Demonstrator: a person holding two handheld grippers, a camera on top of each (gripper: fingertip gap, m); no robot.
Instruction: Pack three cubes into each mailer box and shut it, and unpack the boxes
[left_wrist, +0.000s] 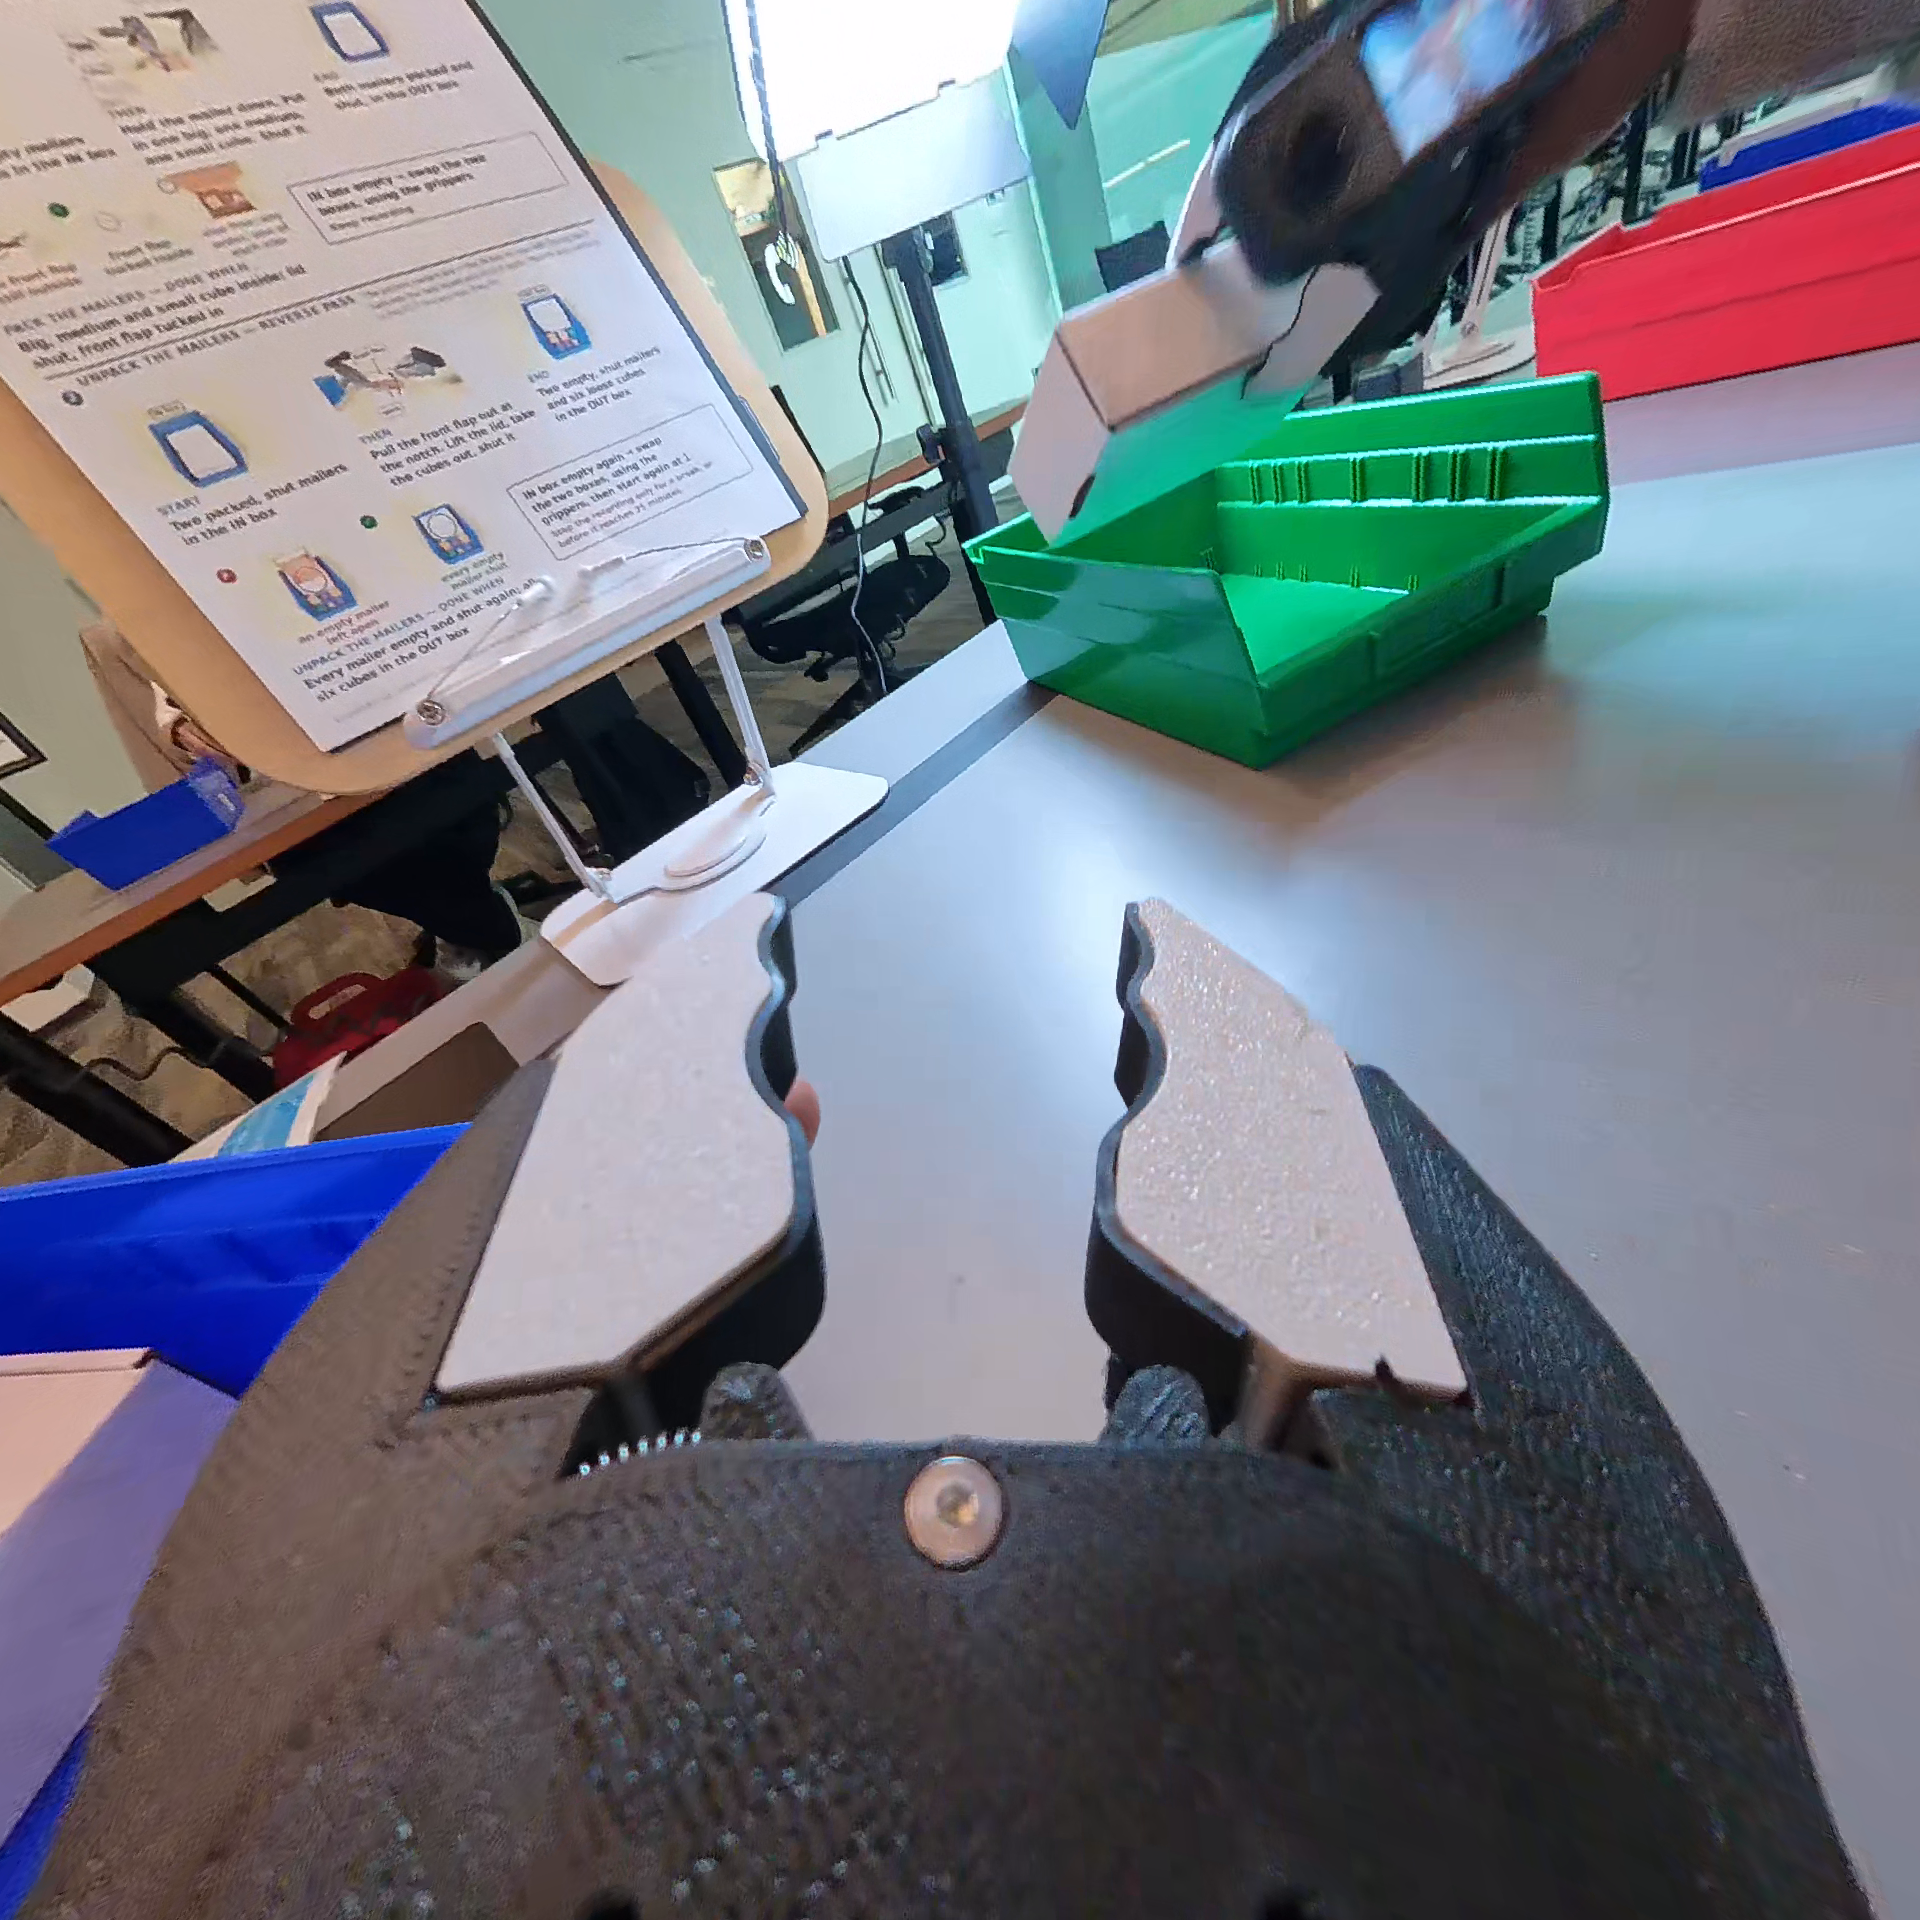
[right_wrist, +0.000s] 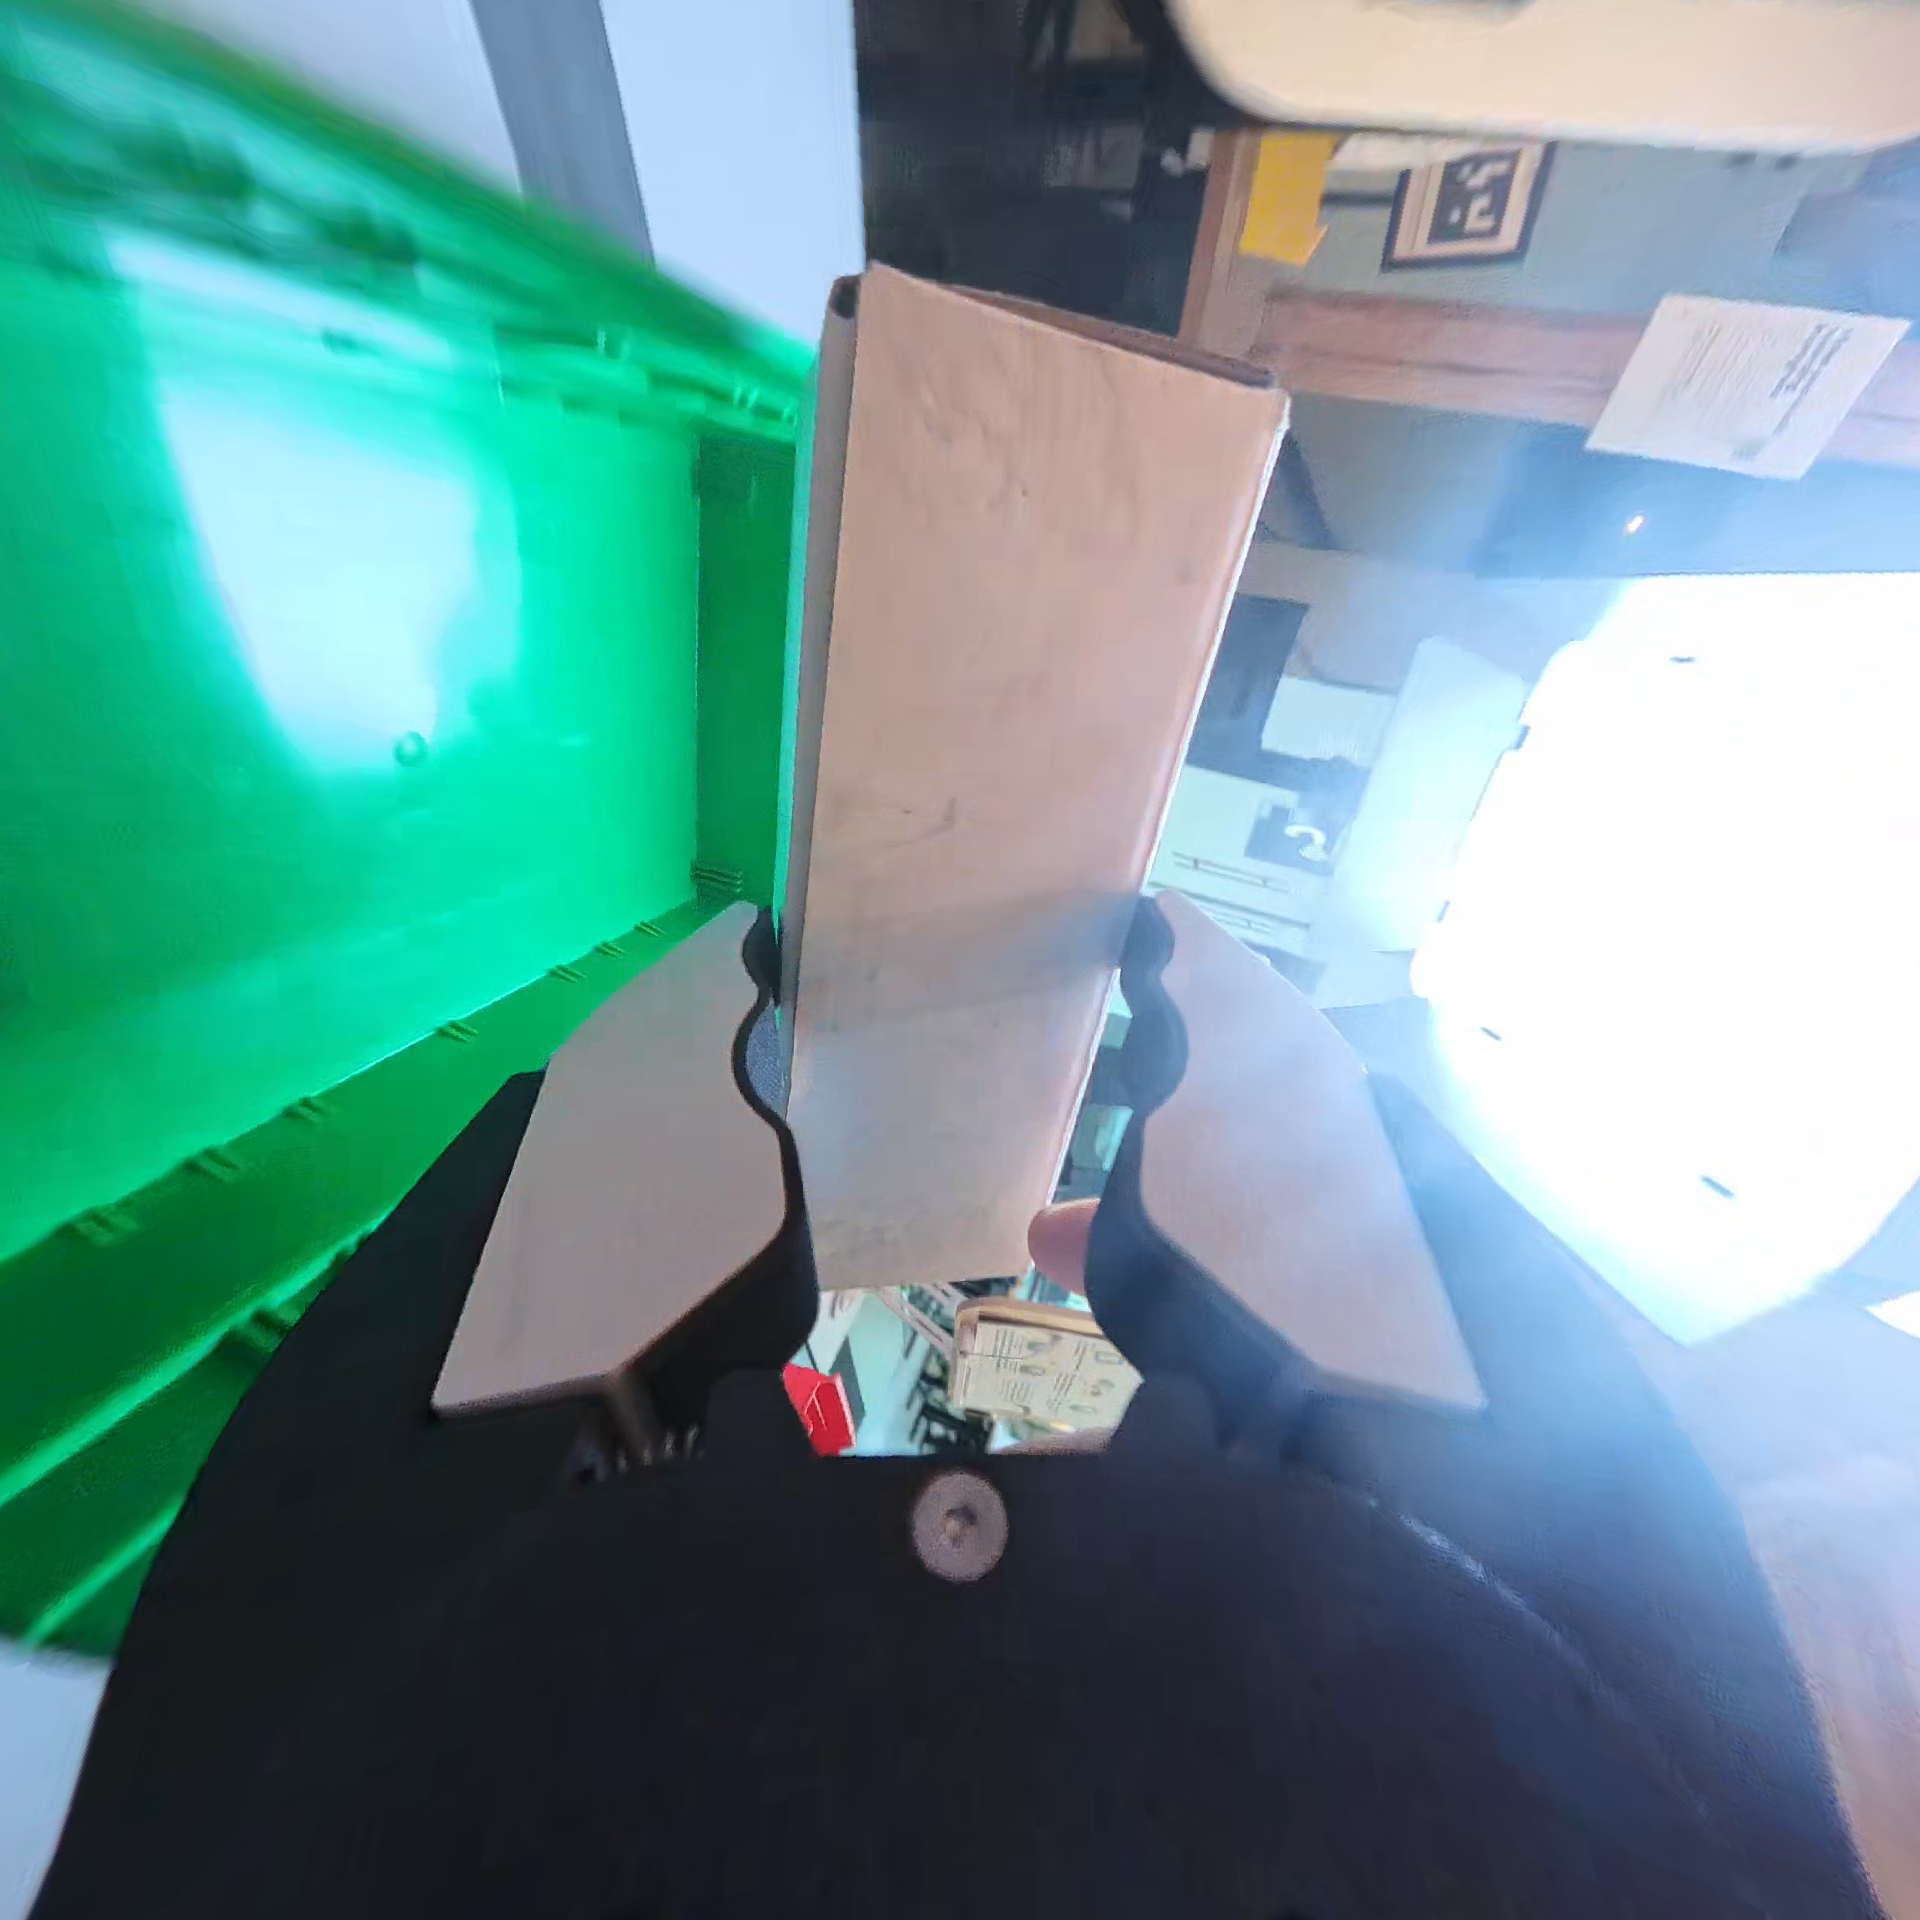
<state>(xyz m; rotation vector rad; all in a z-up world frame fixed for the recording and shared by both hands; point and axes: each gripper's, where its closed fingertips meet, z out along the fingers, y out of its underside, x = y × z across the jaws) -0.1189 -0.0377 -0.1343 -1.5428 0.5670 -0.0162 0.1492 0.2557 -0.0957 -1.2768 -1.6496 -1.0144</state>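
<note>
My right gripper (right_wrist: 954, 925) is shut on a closed, pale cardboard mailer box (right_wrist: 1018, 675), gripping its near end across the thin sides. In the left wrist view the box (left_wrist: 1122, 364) hangs tilted in that gripper (left_wrist: 1262, 301) over the near left corner of a green bin (left_wrist: 1351, 623). The bin also fills the left of the right wrist view (right_wrist: 312, 935), blurred. My left gripper (left_wrist: 956, 935) is open and empty, low over the grey table (left_wrist: 1351, 1039). No cubes are in view.
A blue bin (left_wrist: 208, 1247) sits close at the lower left with a pale box face (left_wrist: 52, 1434) showing inside it. An instruction sheet on a white stand (left_wrist: 416, 364) stands at the table's left edge. A red bin (left_wrist: 1745, 291) is at the far right. There is about 40 cm between the tips of the two grippers.
</note>
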